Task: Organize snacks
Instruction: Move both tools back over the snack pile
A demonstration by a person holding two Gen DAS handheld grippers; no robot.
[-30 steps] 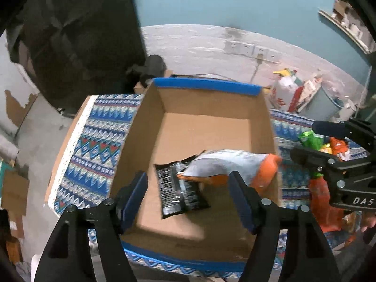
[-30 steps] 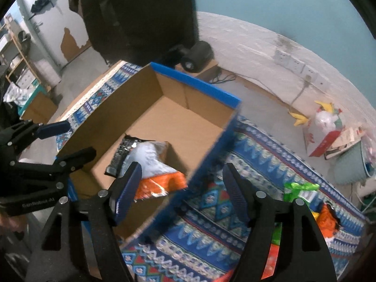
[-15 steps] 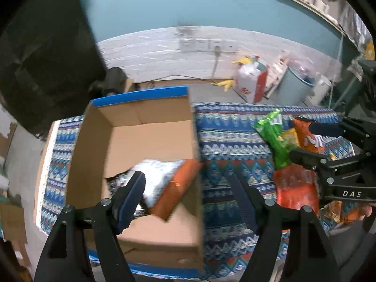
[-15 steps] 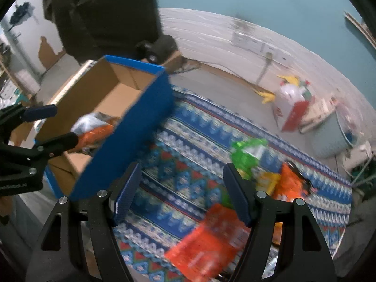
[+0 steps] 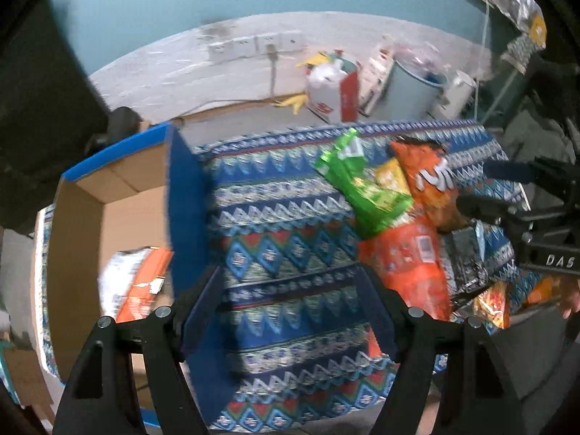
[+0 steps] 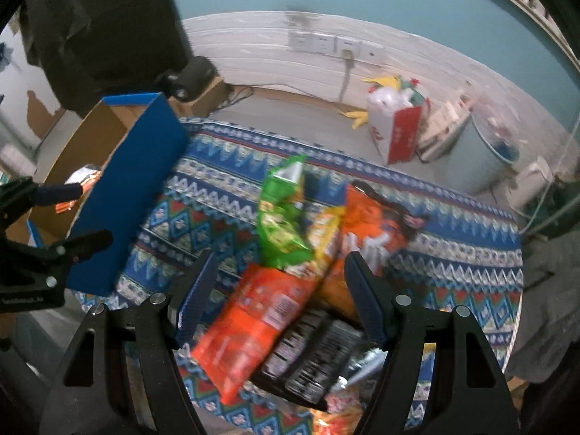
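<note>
The left claw [image 5: 290, 304] hangs over the patterned cloth [image 5: 275, 224] on the desk, jaws apart and holding nothing. Just to its left stands the box [image 5: 186, 203], blue outside and brown inside, with a white and orange bag [image 5: 134, 282] lying in it near the right wall.

The right claw [image 6: 281, 290] is also spread wide and empty, poised above the snack pile. Between its fingers lie a red-orange bag [image 6: 253, 322] and, touching it on the right, a black packet [image 6: 311, 351]. Behind them a green bag [image 6: 281, 217] rests on top of the pile, with a yellow bag [image 6: 324, 232] beside it and an orange bag [image 6: 369, 224] further right. More wrappers sit at the near edge, too blurred to tell apart.

Beyond the desk, on the floor by the wall, stand a white and red sack [image 6: 395, 127] and a pale bin [image 6: 485, 156].
</note>
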